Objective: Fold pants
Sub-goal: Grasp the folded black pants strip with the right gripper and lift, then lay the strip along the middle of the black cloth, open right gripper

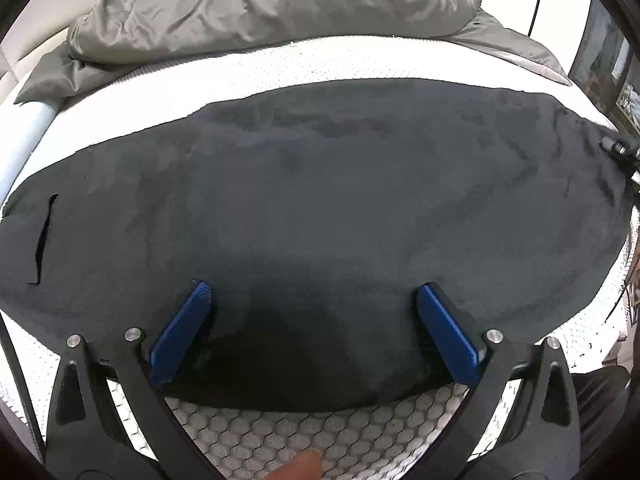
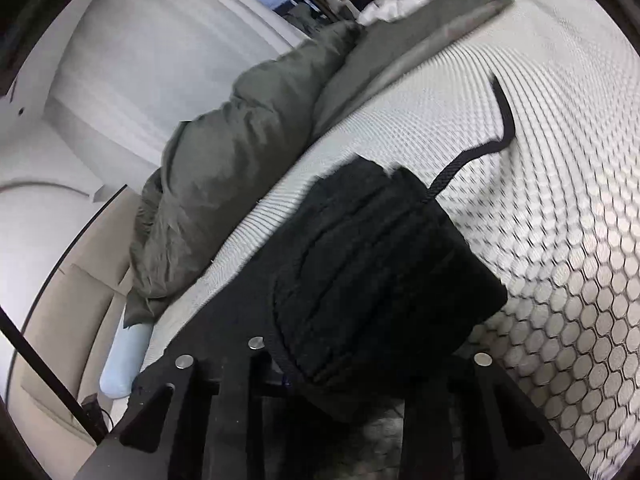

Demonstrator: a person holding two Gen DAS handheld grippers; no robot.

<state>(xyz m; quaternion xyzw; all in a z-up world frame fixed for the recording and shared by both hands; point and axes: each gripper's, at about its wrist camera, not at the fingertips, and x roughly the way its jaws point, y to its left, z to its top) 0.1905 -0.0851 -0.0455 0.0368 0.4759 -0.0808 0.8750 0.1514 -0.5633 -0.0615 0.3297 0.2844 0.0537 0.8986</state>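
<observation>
Dark charcoal pants point(image 1: 320, 208) lie spread flat across the white honeycomb mattress point(image 1: 280, 436), with a pocket slit point(image 1: 44, 240) at the left. My left gripper point(image 1: 312, 300) hovers open over the near edge of the pants, its blue fingers point(image 1: 180, 336) wide apart and holding nothing. My right gripper point(image 2: 360, 360) is shut on a bunched end of the pants point(image 2: 372, 264), which looks lifted off the mattress point(image 2: 560, 240). A black drawstring point(image 2: 492, 136) trails from that bunch across the mattress. The right fingertips are hidden by the fabric. The right gripper shows at the far right of the left wrist view point(image 1: 618, 150).
A crumpled grey-green duvet point(image 1: 260, 8) lies along the far side of the mattress, also in the right wrist view point(image 2: 224, 184). A pale blue roll point(image 2: 124, 360) lies at the mattress edge. Beige floor point(image 2: 68, 320) and white walls lie beyond.
</observation>
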